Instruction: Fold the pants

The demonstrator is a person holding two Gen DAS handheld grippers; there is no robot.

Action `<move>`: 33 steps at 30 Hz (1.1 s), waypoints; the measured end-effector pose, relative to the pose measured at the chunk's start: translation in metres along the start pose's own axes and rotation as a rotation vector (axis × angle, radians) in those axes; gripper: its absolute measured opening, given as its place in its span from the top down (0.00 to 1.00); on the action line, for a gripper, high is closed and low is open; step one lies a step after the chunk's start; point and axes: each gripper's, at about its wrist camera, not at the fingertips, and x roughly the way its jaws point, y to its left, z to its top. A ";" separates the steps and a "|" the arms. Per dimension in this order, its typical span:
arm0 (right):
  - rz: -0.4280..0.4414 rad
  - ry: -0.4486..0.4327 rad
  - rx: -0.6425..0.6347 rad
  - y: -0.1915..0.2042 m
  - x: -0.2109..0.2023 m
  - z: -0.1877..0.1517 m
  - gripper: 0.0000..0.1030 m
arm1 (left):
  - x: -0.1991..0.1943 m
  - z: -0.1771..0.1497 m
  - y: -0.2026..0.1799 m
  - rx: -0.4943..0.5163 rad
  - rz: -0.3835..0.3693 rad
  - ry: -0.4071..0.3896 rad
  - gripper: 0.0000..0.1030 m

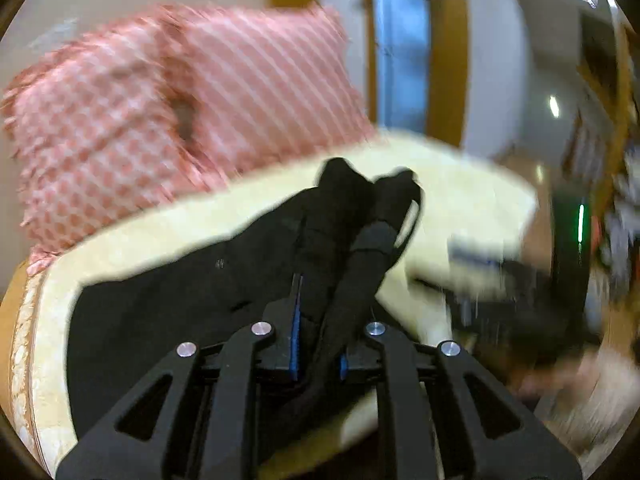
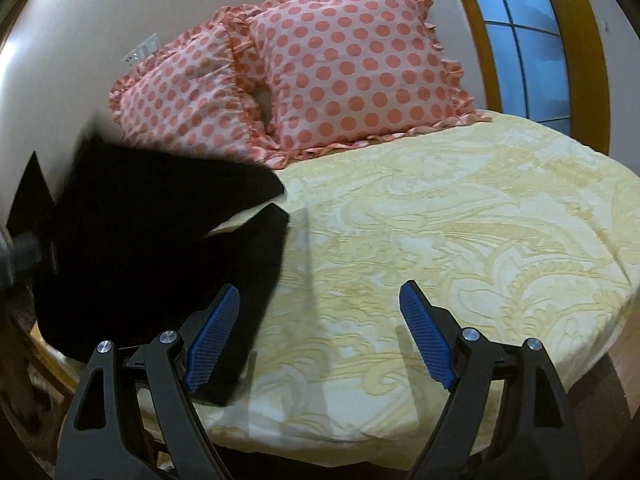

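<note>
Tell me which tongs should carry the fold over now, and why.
Left. The left tongs are already shut on a bunched part of the black pants over the yellow bedspread. The right tongs are open, holding nothing.

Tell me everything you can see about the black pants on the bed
The black fabric pants look soft, matte and plain. They lie spread over the near-left part of the pale yellow patterned bedspread, two leg ends splayed apart short of the pink polka-dot pillows. One bunched, rope-like section is lifted and pinched in the left claw. The right claw is open and holds nothing.
</note>
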 end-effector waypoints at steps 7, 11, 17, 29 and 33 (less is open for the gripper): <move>-0.014 -0.014 0.005 -0.002 0.001 0.008 0.18 | 0.003 -0.039 -0.003 -0.040 -0.054 0.037 0.78; 0.001 -0.051 0.009 0.004 -0.002 0.019 0.18 | -0.017 -0.040 0.020 -0.139 -0.201 0.012 0.55; 0.100 -0.138 0.012 0.024 -0.013 0.040 0.18 | -0.078 -0.054 0.099 -0.374 0.040 -0.251 0.07; 0.251 0.196 -0.217 0.095 0.054 0.005 0.18 | -0.020 -0.105 0.107 -0.324 0.272 0.004 0.03; 0.258 0.214 -0.297 0.099 0.049 0.007 0.18 | -0.025 -0.116 0.111 -0.343 0.238 -0.065 0.02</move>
